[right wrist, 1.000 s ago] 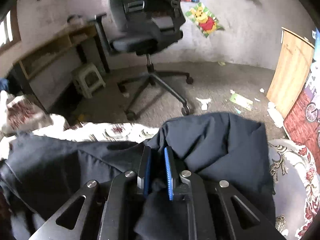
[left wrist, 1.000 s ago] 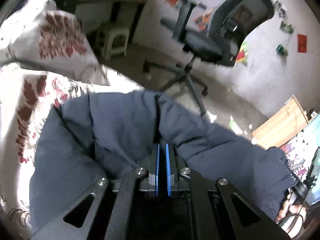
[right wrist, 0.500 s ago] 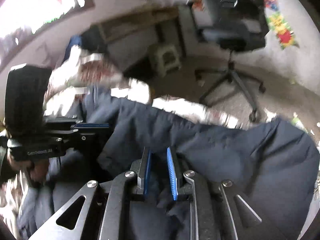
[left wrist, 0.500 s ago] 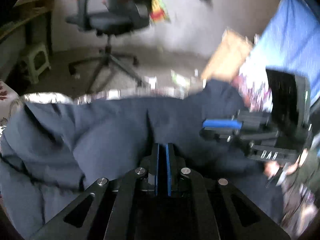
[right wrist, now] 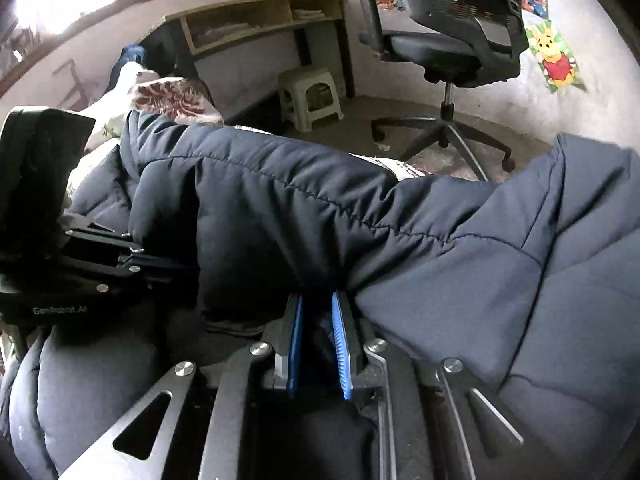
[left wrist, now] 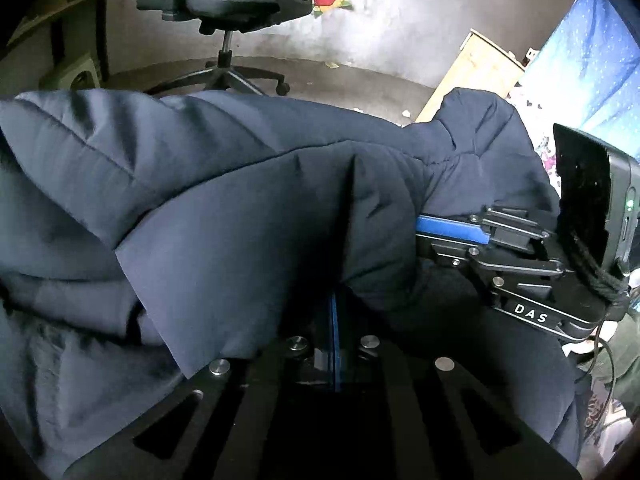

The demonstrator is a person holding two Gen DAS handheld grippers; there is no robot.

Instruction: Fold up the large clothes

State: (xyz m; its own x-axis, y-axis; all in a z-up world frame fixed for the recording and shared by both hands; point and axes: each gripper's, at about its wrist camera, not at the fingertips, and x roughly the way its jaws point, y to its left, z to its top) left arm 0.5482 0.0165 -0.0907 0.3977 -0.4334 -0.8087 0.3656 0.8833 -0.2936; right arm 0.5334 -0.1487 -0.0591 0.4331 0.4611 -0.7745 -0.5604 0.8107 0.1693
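A dark navy quilted jacket (left wrist: 240,184) fills both views, bunched in thick folds on the bed. My left gripper (left wrist: 334,308) is shut, pinching jacket fabric; a fold drapes over its tips and hides them. In the right wrist view my right gripper (right wrist: 318,304) is shut on a wad of the jacket (right wrist: 320,208) held between its blue pads (right wrist: 340,340). The two grippers sit close together, pointing across each other. The right gripper (left wrist: 432,232) enters the left wrist view from the right, and the left gripper (right wrist: 168,266) enters the right wrist view from the left.
A white and red floral bed cover (right wrist: 172,100) shows behind the jacket. Beyond the bed stand an office chair (right wrist: 452,40), a wooden desk (right wrist: 260,20) and a small plastic stool (right wrist: 310,96). A wooden board (left wrist: 476,64) and a blue sheet (left wrist: 592,60) are at the right.
Both grippers have swung toward each other and sunk, carrying the jacket with them. A fold now hangs over the left gripper's tips. Both grips are unchanged.
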